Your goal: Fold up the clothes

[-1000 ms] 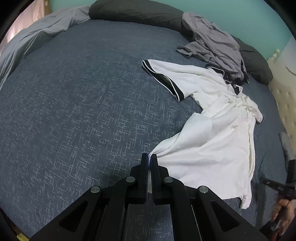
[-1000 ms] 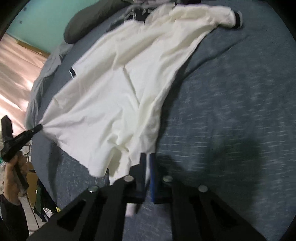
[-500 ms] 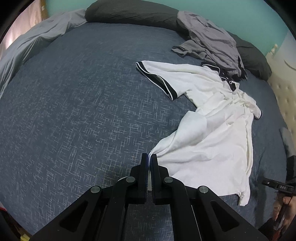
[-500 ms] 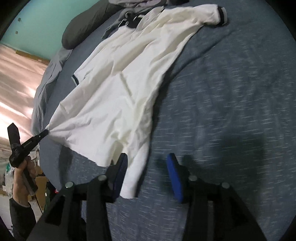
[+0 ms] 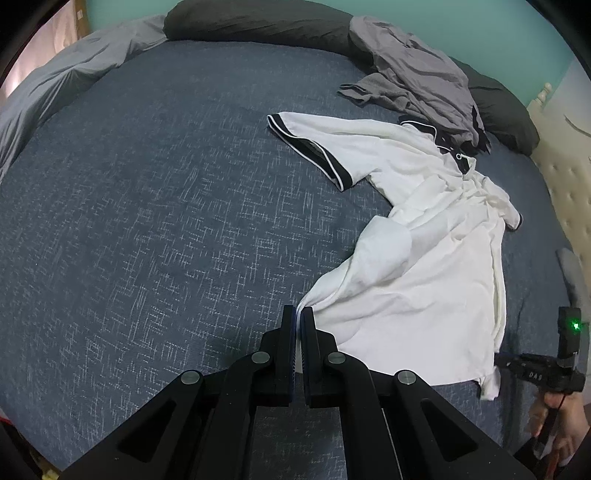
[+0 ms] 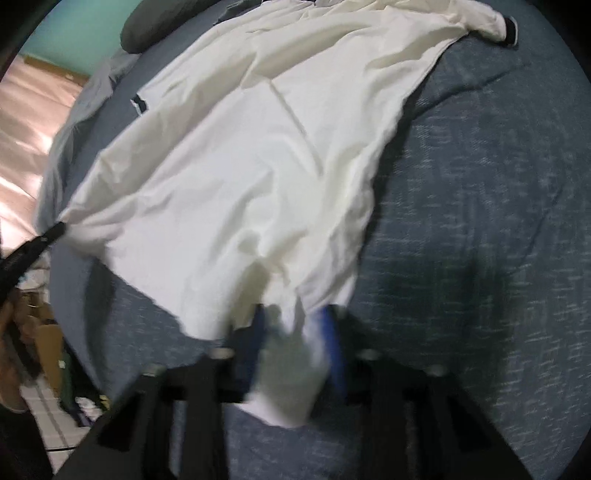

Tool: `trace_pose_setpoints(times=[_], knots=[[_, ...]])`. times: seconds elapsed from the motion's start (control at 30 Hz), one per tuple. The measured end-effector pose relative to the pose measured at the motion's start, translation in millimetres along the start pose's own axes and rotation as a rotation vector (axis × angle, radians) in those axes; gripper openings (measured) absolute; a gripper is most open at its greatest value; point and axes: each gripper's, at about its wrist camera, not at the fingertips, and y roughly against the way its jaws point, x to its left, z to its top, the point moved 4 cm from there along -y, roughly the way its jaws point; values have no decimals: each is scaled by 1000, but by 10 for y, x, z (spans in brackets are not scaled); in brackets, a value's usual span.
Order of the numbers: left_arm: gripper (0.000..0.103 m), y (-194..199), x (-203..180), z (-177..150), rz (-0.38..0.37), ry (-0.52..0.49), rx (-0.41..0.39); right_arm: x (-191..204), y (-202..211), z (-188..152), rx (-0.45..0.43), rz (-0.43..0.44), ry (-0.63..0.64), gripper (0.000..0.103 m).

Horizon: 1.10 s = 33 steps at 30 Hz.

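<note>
A white polo shirt (image 5: 424, 288) with black-trimmed sleeves lies spread on the dark blue bedspread (image 5: 147, 221). My left gripper (image 5: 298, 310) is shut on one bottom corner of the hem, and the cloth is pulled to a point at its tips. In the right wrist view the shirt (image 6: 258, 166) fills the middle. My right gripper (image 6: 293, 321) straddles the other bottom corner. Its jaws are closing with the hem flap between them, still apart in the blurred picture. The left gripper's tip (image 6: 55, 232) shows at the shirt's far corner.
A crumpled grey garment (image 5: 417, 81) lies over the shirt's collar by dark pillows (image 5: 258, 22). A grey duvet (image 5: 55, 85) is bunched along the left edge. A cream padded headboard (image 5: 565, 177) stands at the right. A hand (image 5: 561, 435) holds the right gripper.
The right gripper went from shut to wide open, moved onto the shirt's bottom corner, and its jaws have narrowed around the hem. The left gripper stayed put, gripping its corner.
</note>
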Motion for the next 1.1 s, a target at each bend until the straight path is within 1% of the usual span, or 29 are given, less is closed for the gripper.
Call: trace_pose_setpoints(times=[0.03,0.13,0.3,0.47,0.57,0.67,0.7,0.77,0.9,0.93,1.03,1.1], knots=[[3,7,3,-3,2,-1,0,-33,11,5,-3,4,-2,7],[3,37,-19,-12,0,-5,-1,-146,159,-7,-32,22,-3,6],[3,121,-119,-27,-5,-25,0,-395,664,-44,-104,46,-15,5],[3,263,-275,-65,-26,-55,1,-637,1162,-124,-144,77,-20,5],[3,326,-372,-151,-60,-68,18,-843,1425,-194,-154,83,-34,5],[3,315,-489,-316,-93,-85,80,-1053,1607,-258,-153,96,-53,5],[3,285,-530,-376,-102,-93,106,-1113,1623,-275,-152,93,-62,5],[3,218,-599,-459,-109,-114,133,-1255,1623,-319,-140,99,-90,5],[3,28,-706,-568,-105,-122,161,-1493,1506,-349,-129,100,-146,5],[3,-35,-718,-580,-100,-124,168,-1522,1474,-353,-131,107,-149,5],[3,-187,-719,-597,-78,-134,181,-1578,1330,-341,-118,81,-150,5],[3,-282,-704,-618,-91,-121,207,-1601,1243,-327,-106,69,-151,5]])
